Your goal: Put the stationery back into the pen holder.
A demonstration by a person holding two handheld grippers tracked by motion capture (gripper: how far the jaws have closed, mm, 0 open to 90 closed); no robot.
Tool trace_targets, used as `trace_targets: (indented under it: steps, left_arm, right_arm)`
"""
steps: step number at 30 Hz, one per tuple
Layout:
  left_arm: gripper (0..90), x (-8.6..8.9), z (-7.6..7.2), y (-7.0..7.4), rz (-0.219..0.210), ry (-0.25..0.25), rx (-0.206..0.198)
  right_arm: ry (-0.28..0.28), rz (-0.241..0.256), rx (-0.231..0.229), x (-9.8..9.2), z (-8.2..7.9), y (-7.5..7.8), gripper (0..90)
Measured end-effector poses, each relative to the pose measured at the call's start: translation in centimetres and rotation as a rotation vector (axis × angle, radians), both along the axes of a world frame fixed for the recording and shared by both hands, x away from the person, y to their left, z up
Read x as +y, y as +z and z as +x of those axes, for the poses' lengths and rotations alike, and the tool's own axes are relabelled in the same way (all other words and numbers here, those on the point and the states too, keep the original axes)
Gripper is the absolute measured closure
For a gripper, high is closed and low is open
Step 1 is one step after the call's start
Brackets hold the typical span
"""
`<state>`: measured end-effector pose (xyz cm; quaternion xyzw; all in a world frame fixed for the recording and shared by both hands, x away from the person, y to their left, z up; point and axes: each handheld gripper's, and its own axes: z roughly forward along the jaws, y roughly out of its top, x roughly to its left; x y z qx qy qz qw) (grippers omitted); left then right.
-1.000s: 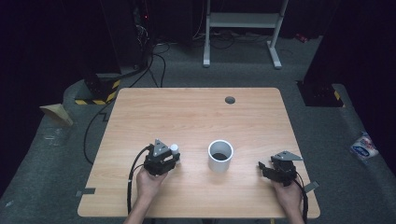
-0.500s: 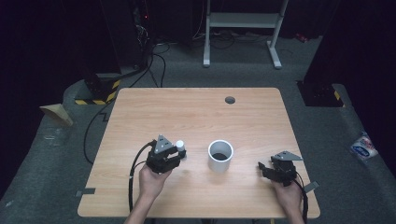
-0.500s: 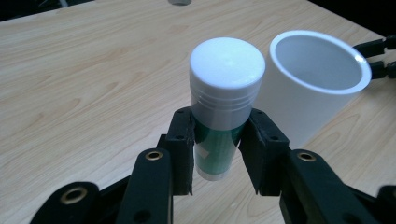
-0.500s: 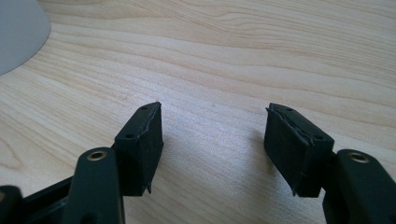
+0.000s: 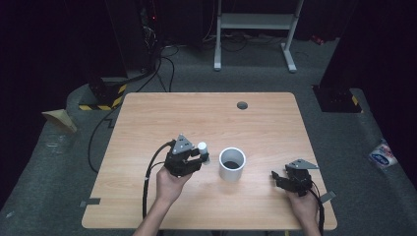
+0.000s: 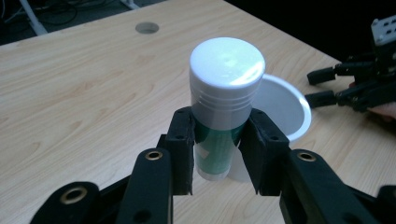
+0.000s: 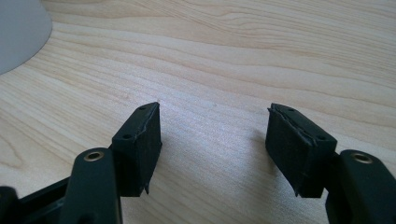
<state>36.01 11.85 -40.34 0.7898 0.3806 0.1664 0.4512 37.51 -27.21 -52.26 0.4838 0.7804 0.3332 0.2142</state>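
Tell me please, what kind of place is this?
Probably a lab or recording studio: a bare wooden table with a cable hole, black curtains around, tangled cables on grey carpet, and a white equipment stand behind.

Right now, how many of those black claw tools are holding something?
1. The left gripper is clamped on a white-capped green tube beside the white cup. The right gripper sits open over bare table, right of the cup.

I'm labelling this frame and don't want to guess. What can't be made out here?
- Label on the green tube: left gripper view, covered by the left tongs.
- Contents of the white cup: high view, interior dark; left gripper view, tube blocks it.
- Cup's shape: right gripper view, cut off by the edge.
- Right tongs: open, holding nothing.
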Motion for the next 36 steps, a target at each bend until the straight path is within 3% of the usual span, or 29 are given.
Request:
trace_targets:
  steps: [8, 15, 25, 31, 36]
  left_arm:
    - [65.1, -1.8, 0.6, 1.4, -0.002, -0.049, -0.016]
    - [65.1, -2.9, 1.3, 1.8, -0.016, -0.088, -0.022]
    - [65.1, -4.3, 2.1, 1.6, -0.030, -0.122, -0.007]
    - [65.1, -5.2, 2.4, 1.3, -0.017, -0.139, -0.003]
    - [65.0, -6.4, 2.8, 0.4, 0.025, -0.143, -0.001]
  right_arm:
    - [0.000, 0.000, 0.000, 0.0, 0.0, 0.0, 35.7]
    - [0.000, 0.000, 0.000, 0.0, 0.0, 0.0, 35.7]
    - [0.001, -0.001, 0.000, 0.0, 0.0, 0.0, 35.7]
    - [0.001, -0.001, 0.000, 0.0, 0.0, 0.0, 35.7]
    - [0.002, -0.001, -0.001, 0.0, 0.0, 0.0, 35.7]
